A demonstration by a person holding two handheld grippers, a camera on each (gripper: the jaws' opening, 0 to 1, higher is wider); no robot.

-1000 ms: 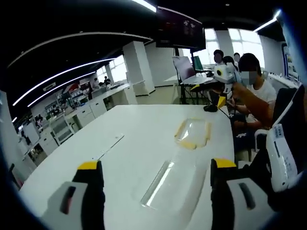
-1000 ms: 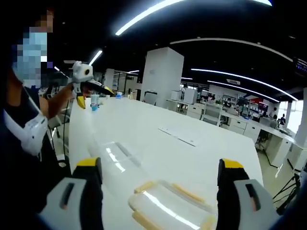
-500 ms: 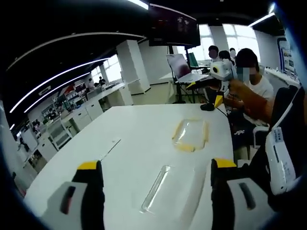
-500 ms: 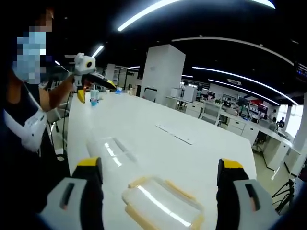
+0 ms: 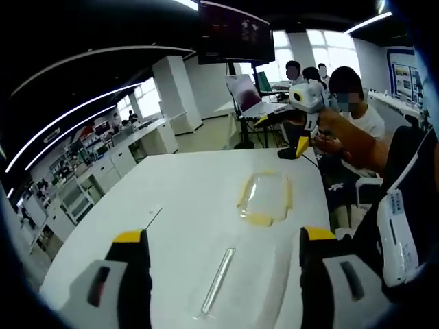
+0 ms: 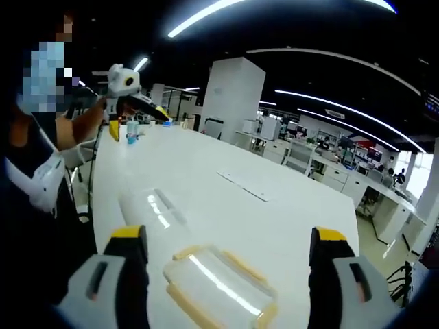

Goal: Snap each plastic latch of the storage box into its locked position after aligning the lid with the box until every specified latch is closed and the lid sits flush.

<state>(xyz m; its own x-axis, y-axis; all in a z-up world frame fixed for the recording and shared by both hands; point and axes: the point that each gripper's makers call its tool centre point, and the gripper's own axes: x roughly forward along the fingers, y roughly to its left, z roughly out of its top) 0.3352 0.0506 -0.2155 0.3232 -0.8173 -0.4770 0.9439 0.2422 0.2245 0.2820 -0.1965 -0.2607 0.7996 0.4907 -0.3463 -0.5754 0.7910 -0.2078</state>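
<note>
Nearest to us, the left gripper (image 5: 218, 250) and the right gripper (image 6: 228, 250) both hang above the white table (image 5: 185, 185) with jaws spread wide, holding nothing. In the right gripper view the clear storage box (image 6: 218, 293) with its yellowish latches (image 6: 236, 266) lies just ahead of the jaws; the transparent lid (image 6: 152, 208) lies apart from it, further along the table. Nothing is aligned yet — we judge the step in hand is fetching the lid. We should grip its edge lightly, seat it squarely, then press each latch. Beyond, a person (image 5: 353, 123) sits holding another gripper (image 5: 305, 103).
</note>
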